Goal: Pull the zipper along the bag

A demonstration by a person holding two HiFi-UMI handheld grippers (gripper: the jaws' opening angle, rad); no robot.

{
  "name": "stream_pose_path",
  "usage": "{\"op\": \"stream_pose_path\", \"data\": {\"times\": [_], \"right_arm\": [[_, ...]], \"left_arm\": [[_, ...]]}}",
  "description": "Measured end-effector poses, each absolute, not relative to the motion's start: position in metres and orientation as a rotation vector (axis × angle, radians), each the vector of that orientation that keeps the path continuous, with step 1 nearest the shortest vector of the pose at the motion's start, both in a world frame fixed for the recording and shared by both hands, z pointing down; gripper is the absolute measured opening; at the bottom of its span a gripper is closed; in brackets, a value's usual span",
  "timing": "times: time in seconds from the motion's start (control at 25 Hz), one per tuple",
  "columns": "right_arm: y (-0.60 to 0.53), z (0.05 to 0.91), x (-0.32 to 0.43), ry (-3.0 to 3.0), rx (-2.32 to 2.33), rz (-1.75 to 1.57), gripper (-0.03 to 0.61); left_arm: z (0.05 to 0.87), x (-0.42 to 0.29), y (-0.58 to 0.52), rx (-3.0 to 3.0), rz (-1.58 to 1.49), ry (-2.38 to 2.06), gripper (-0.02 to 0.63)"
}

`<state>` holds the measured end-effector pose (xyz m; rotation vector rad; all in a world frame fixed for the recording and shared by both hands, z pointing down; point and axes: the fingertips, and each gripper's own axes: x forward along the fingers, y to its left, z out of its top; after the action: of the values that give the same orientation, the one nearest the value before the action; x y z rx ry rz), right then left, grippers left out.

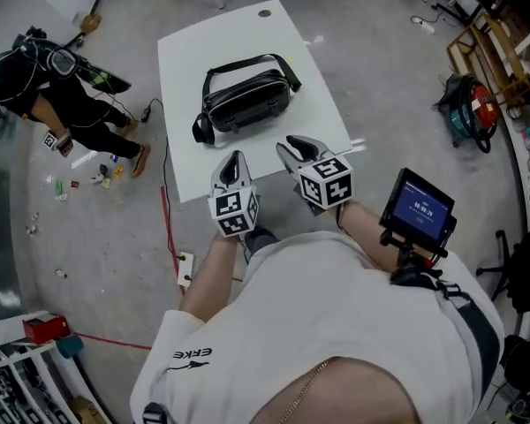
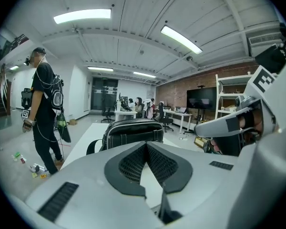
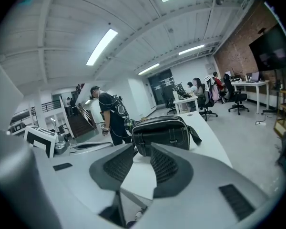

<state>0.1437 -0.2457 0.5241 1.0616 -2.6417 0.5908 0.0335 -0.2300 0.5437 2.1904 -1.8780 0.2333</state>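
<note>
White table (image 1: 181, 69): black bag (image 1: 247, 102) lies mid-top, strap looped round it. Both grippers held over near edge, short of bag, pointing fwd & slightly down. L gripper (image 1: 234, 159): jaws together, nothing btwn. R gripper (image 1: 299, 145), just beside: jaws apart, empty.

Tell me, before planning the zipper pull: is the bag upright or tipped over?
Upright: the bag stands on its base on the table, top facing up.

bag (image 1: 247, 100): 1 | table (image 1: 184, 64): 1 | grippers: 2 (left gripper (image 1: 238, 155), right gripper (image 1: 287, 143))
</note>
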Motion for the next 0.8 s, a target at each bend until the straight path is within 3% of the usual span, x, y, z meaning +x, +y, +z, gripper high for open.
{"op": "stream_pose_path", "data": {"times": [0.56, 0.68, 0.72, 0.8], "right_arm": [[-0.194, 0.522, 0.217, -2.671, 1.069, 0.63, 0.096], [-0.189, 0.523, 0.22, -2.676, 1.096, 0.628, 0.059], [-0.188, 0.523, 0.221, -2.68, 1.103, 0.625, 0.013], [-0.185, 0.521, 0.22, -2.686, 1.103, 0.622, 0.006]], "left_arm": [[0.524, 0.1, -0.175, 2.126, 0.186, -1.933, 0.005], [0.522, 0.1, -0.172, 2.138, 0.184, -1.935, 0.005], [0.521, 0.1, -0.171, 2.144, 0.181, -1.931, 0.005], [0.519, 0.101, -0.17, 2.158, 0.177, -1.921, 0.005]]}}
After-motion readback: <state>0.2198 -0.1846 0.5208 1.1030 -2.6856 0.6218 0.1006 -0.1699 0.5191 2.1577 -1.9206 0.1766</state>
